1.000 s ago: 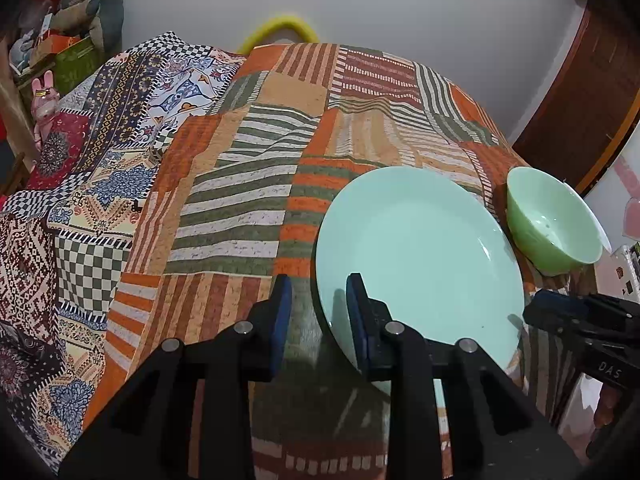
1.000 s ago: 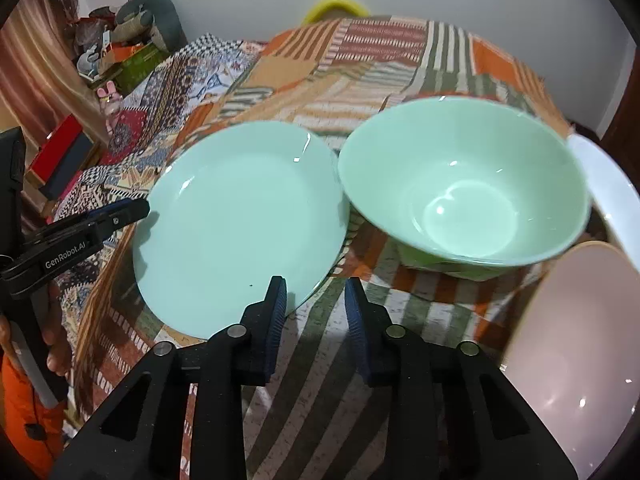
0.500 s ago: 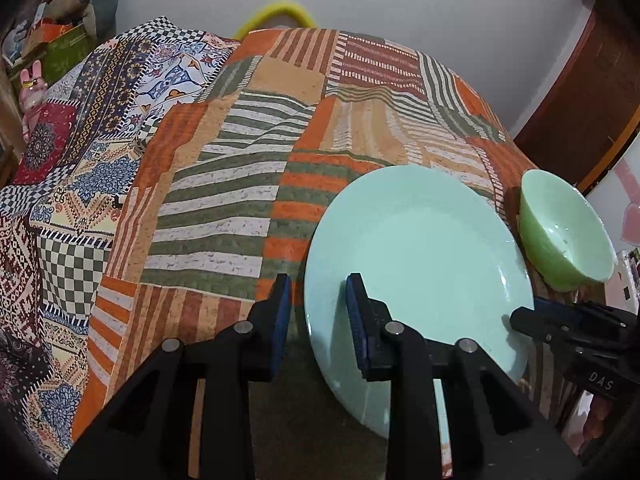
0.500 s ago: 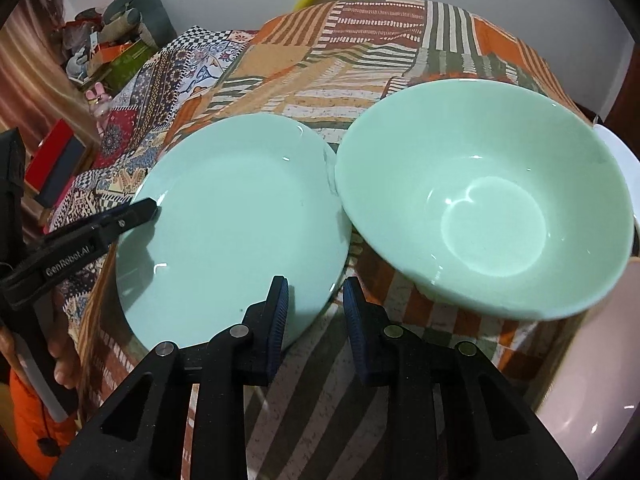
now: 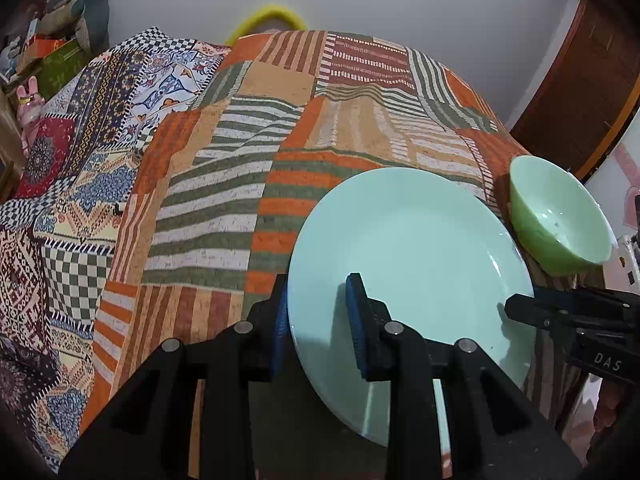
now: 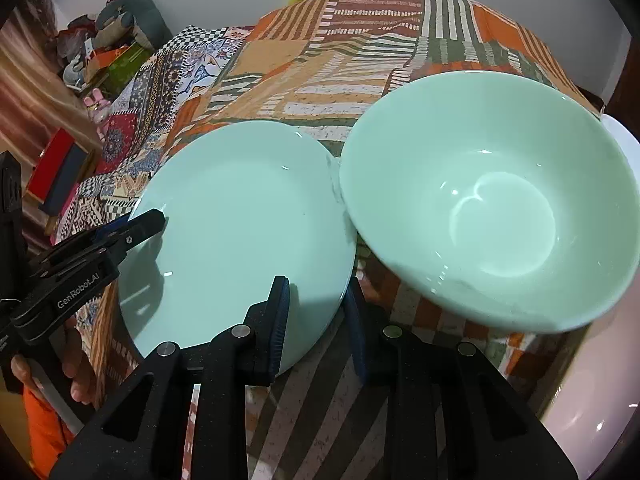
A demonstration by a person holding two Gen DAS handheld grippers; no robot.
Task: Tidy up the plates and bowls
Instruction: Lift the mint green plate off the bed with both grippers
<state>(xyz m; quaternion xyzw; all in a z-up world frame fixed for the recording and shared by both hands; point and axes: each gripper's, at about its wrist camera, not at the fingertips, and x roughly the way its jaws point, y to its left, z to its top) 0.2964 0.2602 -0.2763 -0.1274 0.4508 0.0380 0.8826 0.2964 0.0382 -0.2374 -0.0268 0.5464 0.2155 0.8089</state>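
A mint-green plate (image 5: 416, 256) lies on the patchwork quilt (image 5: 224, 208). My left gripper (image 5: 318, 312) straddles the plate's left rim, one finger off the edge and the other over the plate. Its pads stand apart and do not press on the rim. My right gripper (image 6: 316, 312) straddles the same plate's (image 6: 248, 224) near right rim in the same way, pads apart. A green bowl (image 6: 492, 200) stands upright just right of the plate, its rim overlapping the plate's edge. Each view shows the other gripper: the right gripper (image 5: 514, 308) and the left gripper (image 6: 154, 222).
A pale pink dish (image 6: 600, 420) lies at the near right and a white plate (image 6: 624, 136) behind the bowl. Toys and boxes (image 5: 52, 52) crowd the far left. A brown door (image 5: 580, 92) stands to the right. A hand (image 6: 80, 380) holds the left gripper.
Both grippers have closed in on the plate, so its rim now lies between each pair of fingers. In the right wrist view the bowl looks larger and nearer.
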